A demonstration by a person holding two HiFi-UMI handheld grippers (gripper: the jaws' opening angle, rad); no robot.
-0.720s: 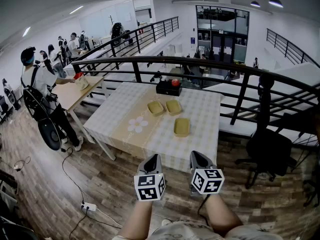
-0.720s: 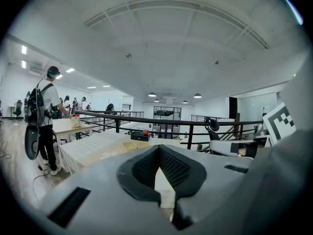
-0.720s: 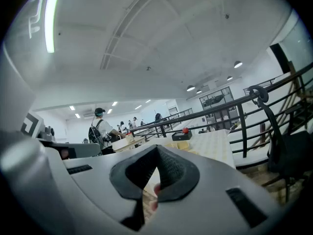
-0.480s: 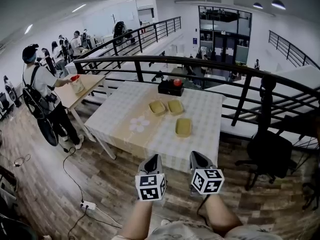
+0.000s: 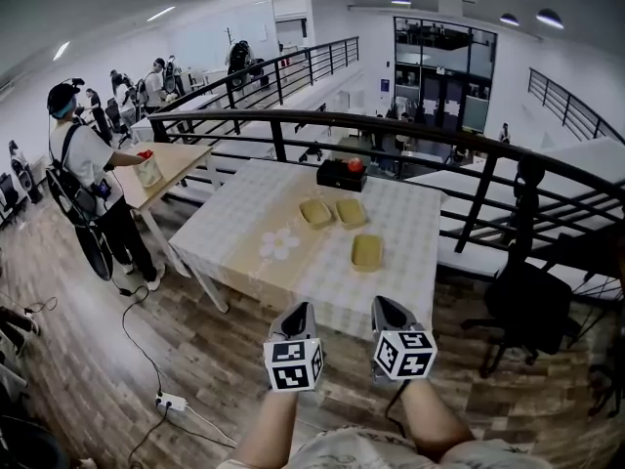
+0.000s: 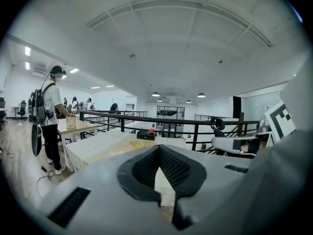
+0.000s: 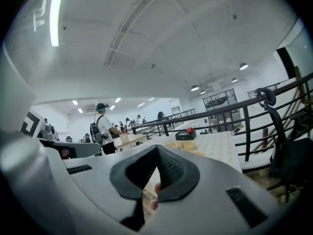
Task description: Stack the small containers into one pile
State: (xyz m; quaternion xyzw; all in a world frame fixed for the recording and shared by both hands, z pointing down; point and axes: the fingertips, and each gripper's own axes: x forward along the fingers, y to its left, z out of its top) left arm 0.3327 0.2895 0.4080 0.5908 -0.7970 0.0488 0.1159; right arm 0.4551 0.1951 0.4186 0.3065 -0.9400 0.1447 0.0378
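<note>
Both grippers hang in front of the person's body, short of the table (image 5: 410, 225) and well apart from everything on it. The left gripper (image 5: 299, 313) has its pads pressed together with nothing between them, and the right gripper (image 5: 383, 307) is likewise closed and empty.

All three small containers lie ahead, past the table's near edge. The single container (image 5: 367, 252) sits closest to that edge and toward the right side, its long axis running roughly from near edge to far edge. It falls more in line with the right gripper than the left, so the right is probably the better hand for a first reach. Beyond it, toward the far edge, the pair (image 5: 315, 212) (image 5: 351, 211) lie side by side; whether they touch is hard to say from here. A black box (image 5: 341, 173) with a red button stands at the far edge behind them.

Nothing is stacked yet.
</note>
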